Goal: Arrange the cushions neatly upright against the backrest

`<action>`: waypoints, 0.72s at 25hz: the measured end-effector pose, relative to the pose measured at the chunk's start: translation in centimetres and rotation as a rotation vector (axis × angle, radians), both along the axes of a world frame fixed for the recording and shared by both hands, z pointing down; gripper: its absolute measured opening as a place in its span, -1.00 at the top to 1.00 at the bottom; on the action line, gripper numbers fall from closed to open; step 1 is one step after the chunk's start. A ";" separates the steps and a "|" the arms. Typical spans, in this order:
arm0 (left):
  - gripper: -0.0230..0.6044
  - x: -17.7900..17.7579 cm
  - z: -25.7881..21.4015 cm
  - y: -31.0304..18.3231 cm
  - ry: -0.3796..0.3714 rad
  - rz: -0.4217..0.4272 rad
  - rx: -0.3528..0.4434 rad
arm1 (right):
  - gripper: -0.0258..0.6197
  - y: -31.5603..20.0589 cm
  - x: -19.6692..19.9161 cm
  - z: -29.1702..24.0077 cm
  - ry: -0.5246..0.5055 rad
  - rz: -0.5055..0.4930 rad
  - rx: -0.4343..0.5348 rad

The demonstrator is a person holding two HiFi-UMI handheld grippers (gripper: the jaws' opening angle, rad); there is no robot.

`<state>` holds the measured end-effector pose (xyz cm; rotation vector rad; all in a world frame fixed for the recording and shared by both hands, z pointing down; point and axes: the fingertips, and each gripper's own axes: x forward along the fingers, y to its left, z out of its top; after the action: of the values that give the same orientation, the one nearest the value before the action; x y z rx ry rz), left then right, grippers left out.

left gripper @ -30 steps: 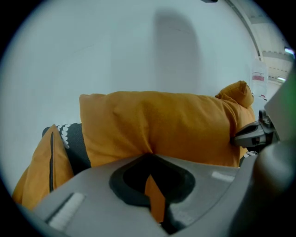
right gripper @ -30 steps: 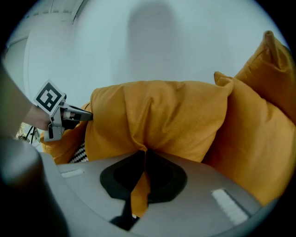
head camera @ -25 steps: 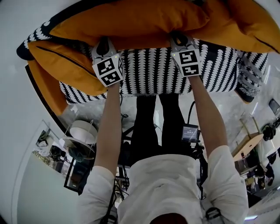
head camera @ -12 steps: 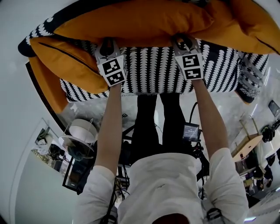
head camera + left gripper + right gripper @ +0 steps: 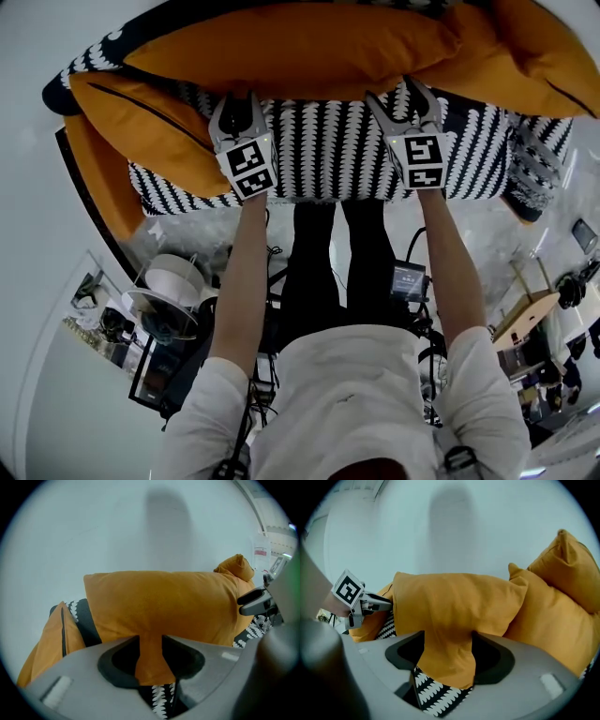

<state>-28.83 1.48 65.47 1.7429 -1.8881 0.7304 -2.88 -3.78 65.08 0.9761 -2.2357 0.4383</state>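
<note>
A long orange cushion (image 5: 281,47) leans against the backrest of a black-and-white patterned sofa (image 5: 328,150). My left gripper (image 5: 240,101) is at its lower edge on the left, open, with a loose fold of the cushion (image 5: 159,602) between the jaws. My right gripper (image 5: 405,94) is at the lower edge on the right. Its jaws have just been opening and stand wide. A flap of the same cushion (image 5: 454,602) hangs between them, not pressed. Another orange cushion (image 5: 141,131) lies at the sofa's left end, and more orange cushions (image 5: 525,47) are piled at the right.
A white wall (image 5: 140,527) rises right behind the sofa. On the floor in front are a stand with a round white top (image 5: 173,281), a small screen device (image 5: 408,281) and a wooden table (image 5: 530,314). The person's legs stand close to the seat's front edge.
Both grippers, shut on the long cushion's lower edge before, now have spread jaws and have drawn back a little towards the person. The cushion stays against the backrest.
</note>
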 end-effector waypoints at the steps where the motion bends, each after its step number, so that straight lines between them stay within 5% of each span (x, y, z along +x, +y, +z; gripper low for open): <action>1: 0.48 -0.1 -0.3 0.0 -0.003 -0.003 0.008 | -0.14 -0.3 -0.1 -0.3 -0.004 -0.001 0.008; 18: 0.50 -1.4 0.3 -4.9 -0.058 0.113 -0.029 | -0.30 -4.9 -2.5 1.2 0.039 -0.060 -0.002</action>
<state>-30.24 -3.46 65.80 1.8409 -1.8193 0.8548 -5.40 -8.70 66.28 0.9062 -2.2226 0.3912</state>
